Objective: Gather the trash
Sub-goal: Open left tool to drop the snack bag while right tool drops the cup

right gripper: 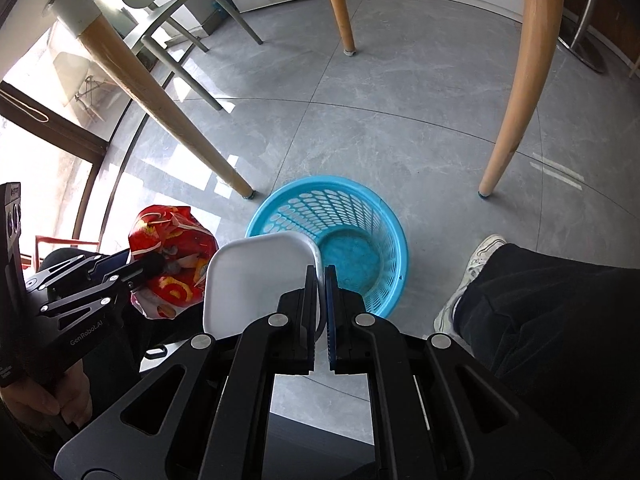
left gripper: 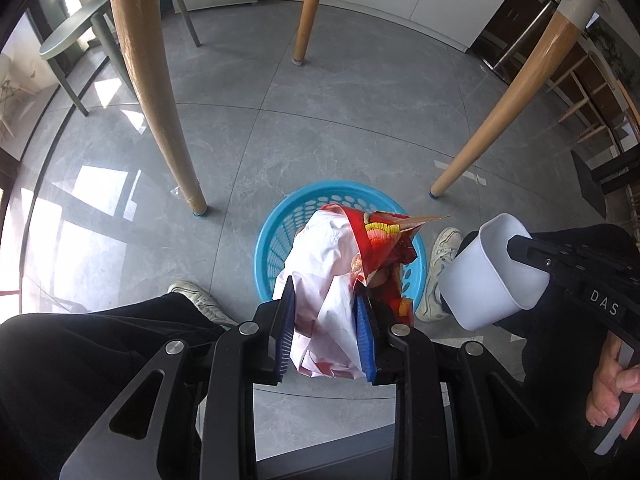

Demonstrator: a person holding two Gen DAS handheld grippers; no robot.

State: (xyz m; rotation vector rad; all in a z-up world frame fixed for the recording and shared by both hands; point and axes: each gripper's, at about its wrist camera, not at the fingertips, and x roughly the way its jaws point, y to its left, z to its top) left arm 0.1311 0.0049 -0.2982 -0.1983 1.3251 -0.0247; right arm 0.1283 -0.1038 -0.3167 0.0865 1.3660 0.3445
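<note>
Blue basket (right gripper: 326, 240) sits on the grey floor (left gripper: 340, 132) between both shoes, empty inside. Left hand-held gripper (left gripper: 326, 336) clamps the crumpled wrapper bundle (left gripper: 336, 280) over the basket's 6 o'clock rim; right hand-held gripper (right gripper: 320, 312) pinches the white tub (right gripper: 256, 280) by its wall, at 9 o'clock of the mouth. We'd centre each load over the opening before letting go, wrappers first. Table legs (left gripper: 160, 100) stand at 10 and 2 o'clock, well apart; shoes crowd the sides, top approach free

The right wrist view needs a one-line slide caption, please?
Right tool pinches a white tub's rim above the empty blue basket.
</note>
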